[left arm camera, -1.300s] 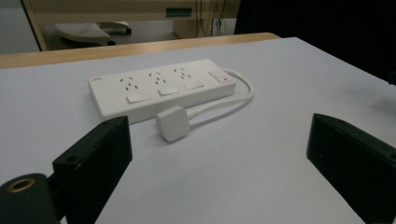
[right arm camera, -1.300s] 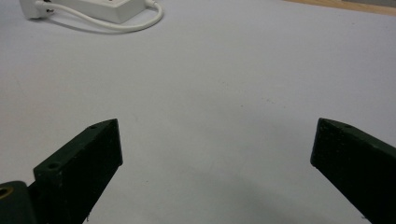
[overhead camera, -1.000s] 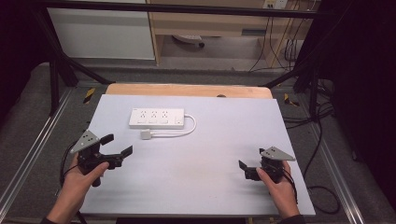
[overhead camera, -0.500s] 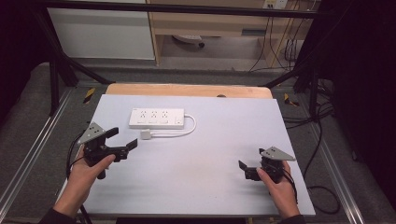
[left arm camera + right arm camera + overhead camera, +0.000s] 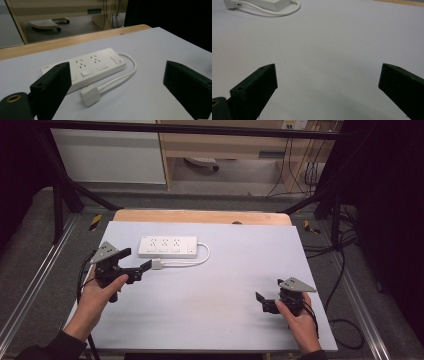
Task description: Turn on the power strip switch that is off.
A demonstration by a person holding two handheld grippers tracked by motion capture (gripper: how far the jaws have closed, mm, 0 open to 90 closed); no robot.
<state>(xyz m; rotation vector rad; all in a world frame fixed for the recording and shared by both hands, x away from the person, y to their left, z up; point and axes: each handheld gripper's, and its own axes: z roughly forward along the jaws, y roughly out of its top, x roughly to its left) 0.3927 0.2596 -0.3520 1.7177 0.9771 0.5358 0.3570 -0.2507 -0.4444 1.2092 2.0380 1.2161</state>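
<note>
Nearest, stayed low by the table's (image 5: 215, 320) front right: right gripper (image 5: 264, 303), jaws spread, holding nothing. Farther, hovered just short of the white plug (image 5: 89, 95): left gripper (image 5: 139, 265), jaws spread wide. Beyond, lay the power strip (image 5: 167, 246). Probably reaching; next, close on the plug squarely.
</note>
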